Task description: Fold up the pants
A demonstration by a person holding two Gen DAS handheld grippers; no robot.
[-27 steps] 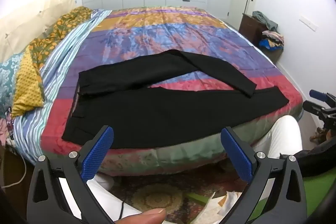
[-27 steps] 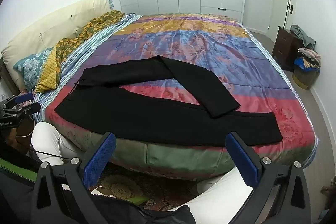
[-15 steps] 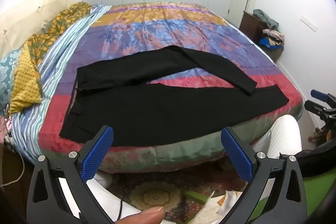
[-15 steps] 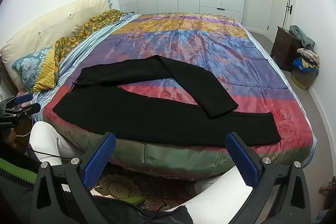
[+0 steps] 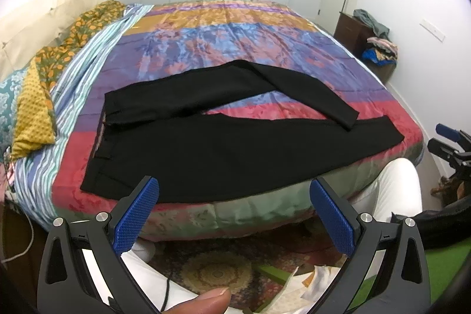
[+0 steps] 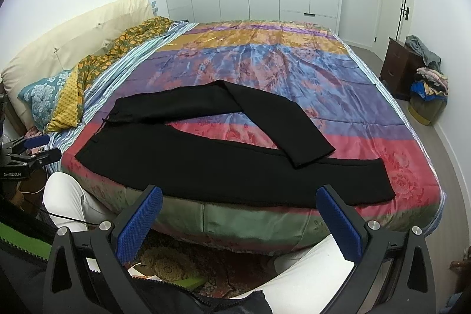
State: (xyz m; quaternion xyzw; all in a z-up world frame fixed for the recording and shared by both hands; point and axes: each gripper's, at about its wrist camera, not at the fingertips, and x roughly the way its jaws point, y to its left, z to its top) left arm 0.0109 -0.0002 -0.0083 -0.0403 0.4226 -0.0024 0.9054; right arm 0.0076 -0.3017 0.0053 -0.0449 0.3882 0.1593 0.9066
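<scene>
Black pants point(image 5: 212, 149) point(image 6: 206, 164) lie flat on the bed's near side, waistband to the left. One leg runs straight along the near edge; the other bends over and crosses its hem end at the right. My left gripper point(image 5: 234, 214) is open, blue pads wide apart, hovering in front of the bed's edge below the pants. My right gripper point(image 6: 238, 222) is open too, short of the edge, nothing between its fingers. Each gripper also shows at the side of the other's view: the right gripper point(image 5: 450, 143), the left gripper point(image 6: 29, 149).
The bed point(image 5: 223, 28) wears a bright striped quilt; pillows and a yellow floral blanket point(image 6: 88, 72) lie at the left. A dark nightstand with piled clothes point(image 6: 424, 69) stands at the right wall. White wardrobes stand behind. A person's white-trousered knees point(image 5: 391, 190) press near the edge.
Both views have crept slightly closer to the bed, so the pants sit a little lower in frame. Both grippers stay open and the pants have not moved.
</scene>
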